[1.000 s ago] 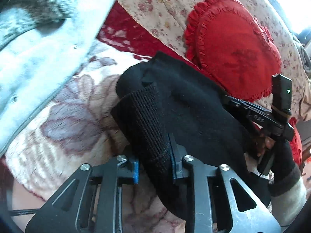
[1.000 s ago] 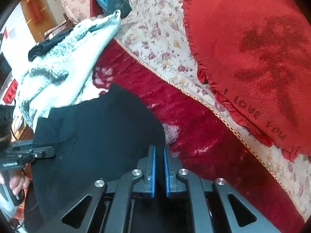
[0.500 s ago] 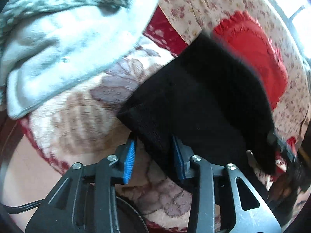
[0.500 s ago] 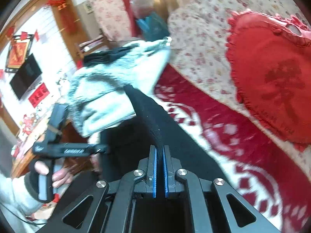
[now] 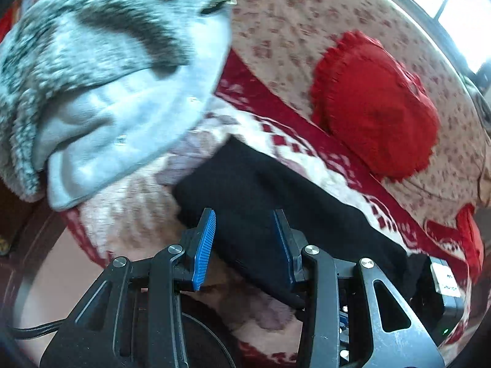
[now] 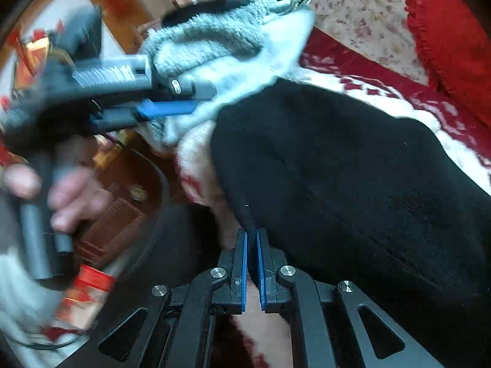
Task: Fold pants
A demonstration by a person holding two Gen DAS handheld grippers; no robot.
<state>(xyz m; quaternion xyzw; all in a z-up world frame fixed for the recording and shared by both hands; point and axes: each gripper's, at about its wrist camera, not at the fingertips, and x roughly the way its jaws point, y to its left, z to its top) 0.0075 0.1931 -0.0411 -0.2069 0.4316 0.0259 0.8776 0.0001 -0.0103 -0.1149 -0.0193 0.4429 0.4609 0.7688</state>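
The black knit pants [image 5: 270, 202] lie folded in a long band on the red and white patterned sofa cover [image 5: 307, 153]. My left gripper [image 5: 245, 239] is open, its blue pads either side of the band's near end without clamping it. In the right wrist view the pants [image 6: 353, 178] fill the right half, and my right gripper [image 6: 251, 257] is shut on their near edge. The left gripper [image 6: 159, 110] also shows there, blurred, held in a hand at the left.
A grey and white fleece garment [image 5: 101, 86] lies piled on the sofa to the left of the pants. A red heart-shaped cushion [image 5: 374, 116] leans on the floral backrest [image 5: 291, 30]. Brown floor [image 6: 119, 230] and a red box lie beyond the sofa edge.
The right gripper has carried its pants edge across toward the left gripper, laying the fabric over itself. The left gripper has opened wider and let go of the pants end.
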